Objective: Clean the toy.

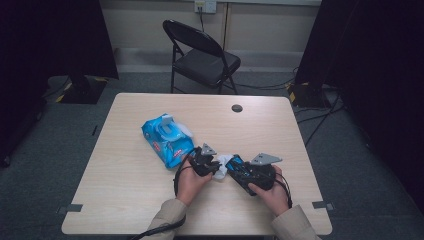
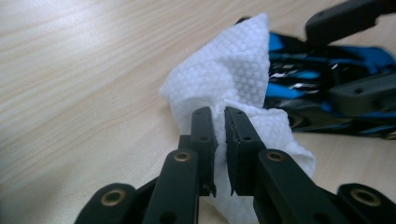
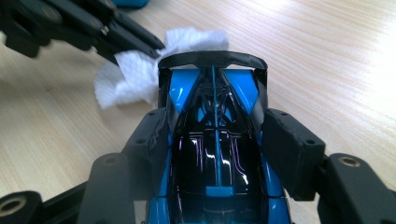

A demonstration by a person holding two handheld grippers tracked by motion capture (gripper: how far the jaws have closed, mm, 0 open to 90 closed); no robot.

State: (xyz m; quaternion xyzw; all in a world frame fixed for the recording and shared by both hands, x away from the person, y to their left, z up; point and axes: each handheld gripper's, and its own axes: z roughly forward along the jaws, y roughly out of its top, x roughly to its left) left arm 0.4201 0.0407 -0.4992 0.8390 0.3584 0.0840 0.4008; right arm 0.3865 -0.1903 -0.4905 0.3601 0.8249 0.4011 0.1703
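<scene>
While my right claw (image 3: 212, 135) clamps the blue and black toy car (image 3: 215, 154) by its sides, my left claw (image 2: 220, 122) has a white wet wipe (image 2: 233, 74) pinched between jaws that are almost fully together. In my left gripper view the 2 jaws stand nearly touching, with a fold of the wipe caught in the narrow gap, so I count that as a firm hold. In my right gripper view the jaws sit about halfway apart, pressed against either flank of the car, whose black spoiler points away from me toward the wipe.

From the high view, both claws meet near the front middle of the table (image 1: 150, 200), the wipe (image 1: 223, 167) bunched between the left claw (image 1: 210, 164) and the car (image 1: 239, 167). The blue pack of wipes (image 1: 167, 139) lies just beyond my left hand (image 1: 191, 182), its flap raised and a white sheet poking out.

As I judge it, the job is cleaning the car. A wipe is out of the pack and in my grip, and the car is picked up and steadied: those steps look done. The wipe is right beside the spoiler end, though I cannot tell whether it presses on the bodywork yet. Rubbing over the shell, and setting car and wipe down after, appear left to do.
</scene>
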